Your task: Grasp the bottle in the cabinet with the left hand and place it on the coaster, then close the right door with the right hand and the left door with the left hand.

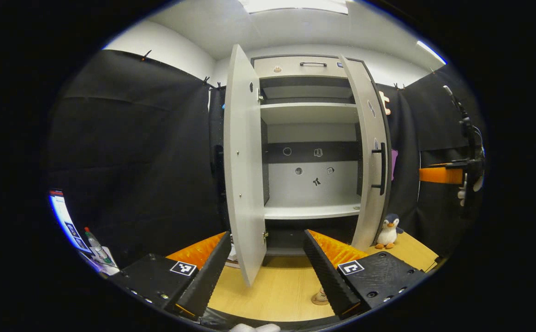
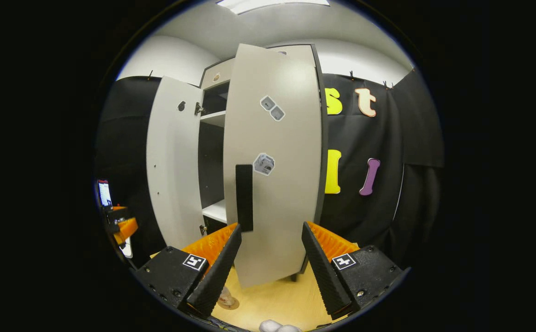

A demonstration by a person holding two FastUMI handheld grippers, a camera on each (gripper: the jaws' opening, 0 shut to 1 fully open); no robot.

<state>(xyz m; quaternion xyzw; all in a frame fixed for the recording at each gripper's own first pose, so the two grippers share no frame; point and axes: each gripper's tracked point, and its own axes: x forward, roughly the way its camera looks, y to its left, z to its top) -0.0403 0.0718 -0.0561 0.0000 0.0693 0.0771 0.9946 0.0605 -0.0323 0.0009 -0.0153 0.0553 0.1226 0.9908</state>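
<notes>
— While both cabinet doors stand ajar, how are the left tongs [image 1: 265,272] set?
— Spread wide, with nothing between the fingers; the edge of the left door [image 1: 245,166] rises in the gap, but I cannot tell whether it touches either finger.
— And the right tongs [image 2: 270,265]?
— Also spread wide and gripping nothing. They face the outer side of the right door [image 2: 277,184], whose dark handle [image 2: 244,197] hangs just above the left finger; contact cannot be judged.
— Where is the bottle?
— Something small stands on a round coaster [image 1: 319,300] on the bench [image 1: 277,290], low by the left tongs' right finger; most of it is hidden, so I cannot say for sure it is the bottle. The cabinet shelf [image 1: 312,210] lies bare.
— Anything else?
— A toy penguin [image 1: 389,231] sits on the bench just beside the right door
</notes>
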